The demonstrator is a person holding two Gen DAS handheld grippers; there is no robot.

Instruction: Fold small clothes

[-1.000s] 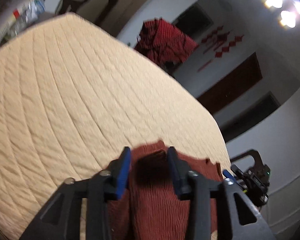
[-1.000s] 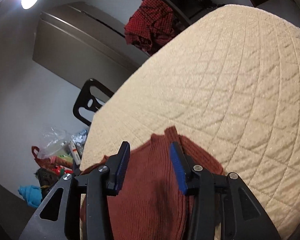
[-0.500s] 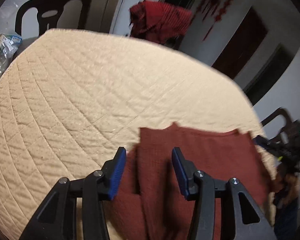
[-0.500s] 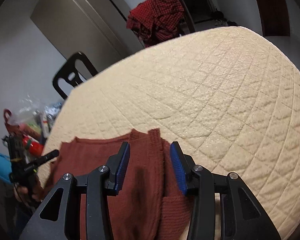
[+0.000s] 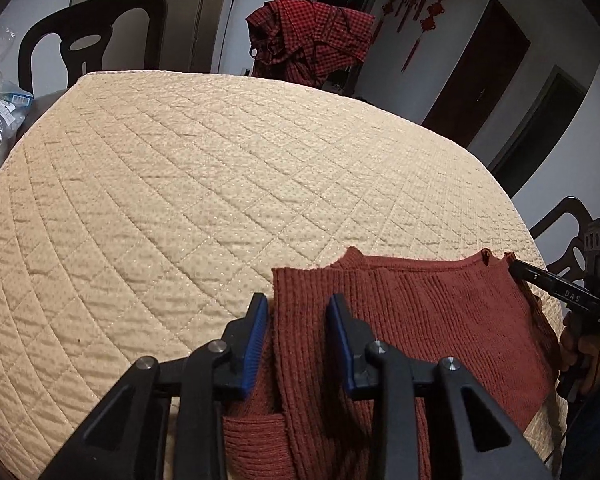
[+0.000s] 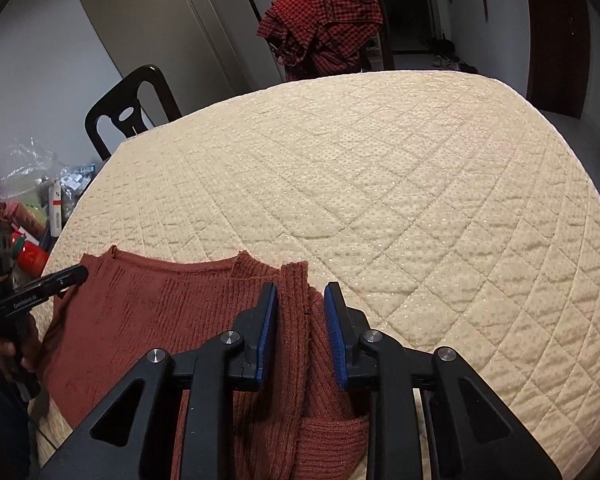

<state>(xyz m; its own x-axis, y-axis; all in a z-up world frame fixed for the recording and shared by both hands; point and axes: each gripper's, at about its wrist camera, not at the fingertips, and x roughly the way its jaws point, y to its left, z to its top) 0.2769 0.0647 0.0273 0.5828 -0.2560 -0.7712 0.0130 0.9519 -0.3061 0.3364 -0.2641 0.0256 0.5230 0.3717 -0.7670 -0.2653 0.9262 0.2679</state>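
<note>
Garment: we record one rust-red ribbed knit sweater [image 5: 412, 320] lying flat at the near edge of the table, neckline toward the far side, a folded sleeve with its cuff lying along each side.
Surface: cream quilted table cover [image 5: 204, 184], diamond-stitched, covering the whole table.
Left gripper [image 5: 298, 342]: ours, at the sweater's left edge; blue pads parted to a moderate gap, with the sweater's left side fold rising between them. We cannot tell whether the pads pinch the cloth.
Right gripper [image 6: 302, 330]: ours, at the sweater's right edge; the same moderate gap, a ridge of knit standing between the pads, contact not clear.
Cross-views: each camera shows the other gripper at the opposite end of the sweater, its fingers just over the shoulder corner.
Background: dark chair [image 6: 130, 114] at the far left; red checked cloth [image 6: 324, 40] draped behind the table; bags and packets [image 6: 28, 200] beside the table on the left.
</note>
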